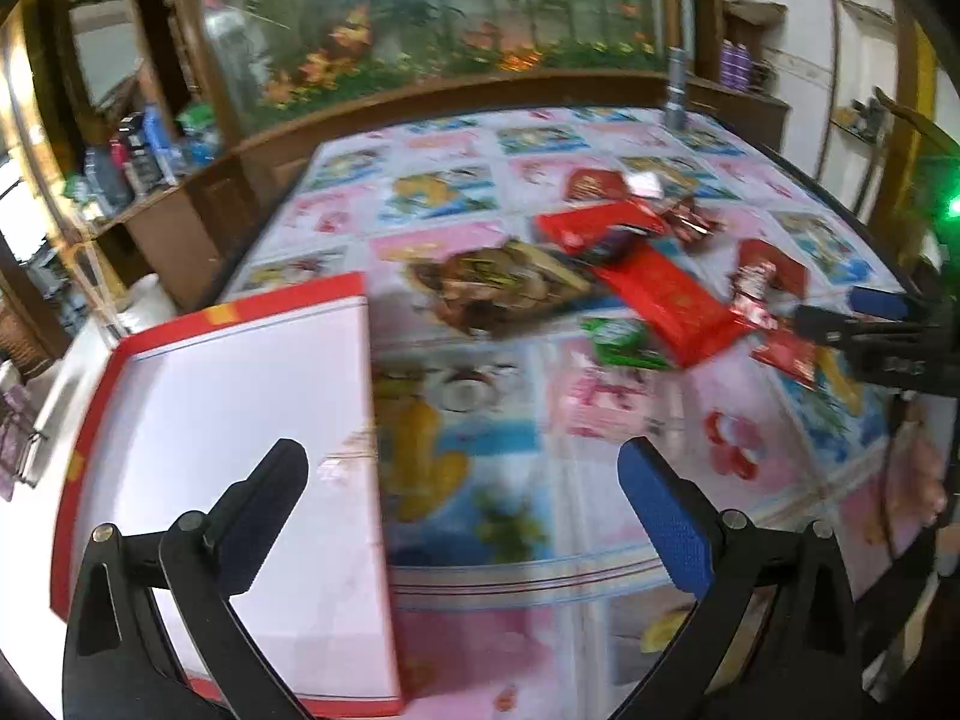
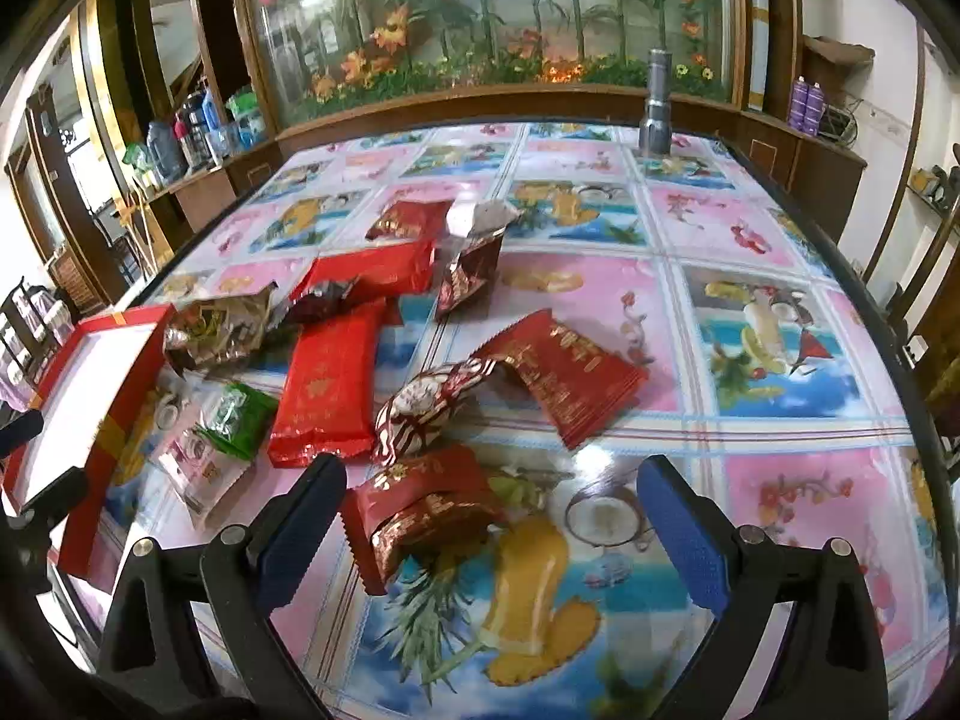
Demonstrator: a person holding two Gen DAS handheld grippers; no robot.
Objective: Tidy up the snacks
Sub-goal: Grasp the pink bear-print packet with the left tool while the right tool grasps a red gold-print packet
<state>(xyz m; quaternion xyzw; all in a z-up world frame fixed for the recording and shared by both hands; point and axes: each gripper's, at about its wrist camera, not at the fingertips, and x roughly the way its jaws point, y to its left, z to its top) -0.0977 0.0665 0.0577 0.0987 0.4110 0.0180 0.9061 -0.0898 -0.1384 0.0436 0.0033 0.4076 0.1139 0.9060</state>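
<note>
Red packet (image 2: 420,504) between spread right gripper (image 2: 492,516) fingers — gold print unreadable.

Bright overhead light glares on the glossy tablecloth (image 2: 600,468); left view motion-blurred, edges fisheye-warped.

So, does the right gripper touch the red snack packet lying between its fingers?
Apart. The right wrist view shows the right gripper open, with tablecloth visible between each finger and the red snack packet.
</note>
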